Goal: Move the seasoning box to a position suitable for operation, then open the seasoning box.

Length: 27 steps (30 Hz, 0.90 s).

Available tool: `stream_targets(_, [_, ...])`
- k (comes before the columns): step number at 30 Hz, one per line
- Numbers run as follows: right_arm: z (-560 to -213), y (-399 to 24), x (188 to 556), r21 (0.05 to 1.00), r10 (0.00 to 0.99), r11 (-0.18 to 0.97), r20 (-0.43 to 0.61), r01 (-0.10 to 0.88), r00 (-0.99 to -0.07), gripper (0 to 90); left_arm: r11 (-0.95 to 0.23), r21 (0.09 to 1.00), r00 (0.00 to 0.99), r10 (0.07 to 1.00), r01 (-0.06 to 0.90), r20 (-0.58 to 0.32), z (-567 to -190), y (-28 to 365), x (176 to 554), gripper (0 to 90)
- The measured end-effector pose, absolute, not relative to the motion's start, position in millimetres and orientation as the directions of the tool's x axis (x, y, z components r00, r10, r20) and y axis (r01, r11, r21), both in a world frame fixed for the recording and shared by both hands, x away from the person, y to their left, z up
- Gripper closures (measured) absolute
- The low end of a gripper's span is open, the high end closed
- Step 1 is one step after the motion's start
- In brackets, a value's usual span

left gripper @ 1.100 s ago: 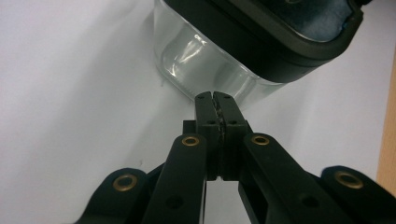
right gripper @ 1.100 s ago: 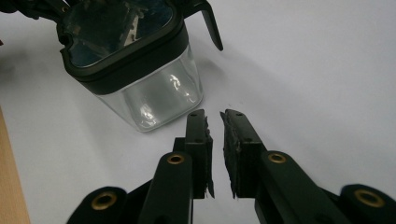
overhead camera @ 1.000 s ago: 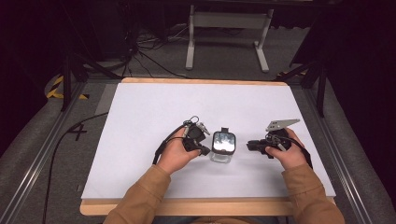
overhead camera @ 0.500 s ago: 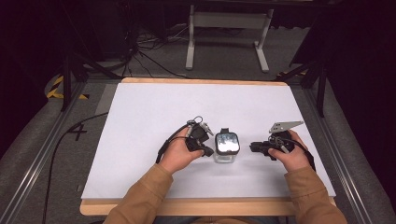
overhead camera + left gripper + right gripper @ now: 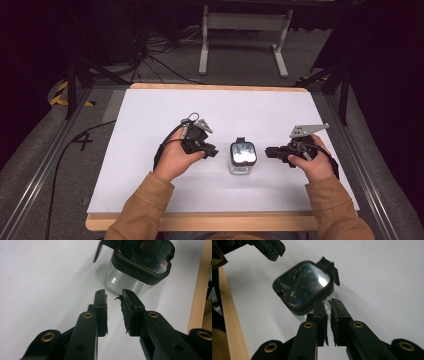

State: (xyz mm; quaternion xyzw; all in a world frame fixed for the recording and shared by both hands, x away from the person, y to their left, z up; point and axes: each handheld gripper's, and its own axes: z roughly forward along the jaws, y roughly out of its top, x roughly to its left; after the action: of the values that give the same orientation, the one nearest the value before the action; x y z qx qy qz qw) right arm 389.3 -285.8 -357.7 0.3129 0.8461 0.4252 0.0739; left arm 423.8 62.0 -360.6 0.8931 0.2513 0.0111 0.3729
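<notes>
Clear square container [image 5: 242, 159] w/ black lid [image 5: 145, 257] stood upright on the white table cover [image 5: 150, 115], between the two grippers; contents couldn't be made out through the glossy lid. Left gripper [image 5: 212, 151] sat just short of it, jaws apart by a narrow gap w/ nothing between them, having just been opening; container wall lay right ahead of the tips, not touching. Right gripper [image 5: 268, 151] pointed at it from the other side, jaws nearly together and having just been closing, tips at the lid's edge w/ nothing seen clamped. Both hands held level, sleeves tan. Wooden table edge [image 5: 200, 222] near the person; dark floor, cables [image 5: 155, 60] and a grey stand [image 5: 245, 30] beyond
</notes>
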Motion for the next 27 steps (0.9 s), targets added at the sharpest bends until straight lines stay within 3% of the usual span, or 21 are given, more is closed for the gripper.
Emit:
stream_targets(9, [-319,-249,411,0.737,0.532,0.55,0.054,0.394,-0.845,82.7,-0.508,0.713,0.825,0.536,0.484,-0.178,-343,98,425,72.4])
stream_targets(27, [-335,-220,450,0.695,0.516,0.579,0.093,0.427,-0.851,83.5,-0.494,0.698,0.802,0.565,0.518,-0.195,-342,114,427,67.8])
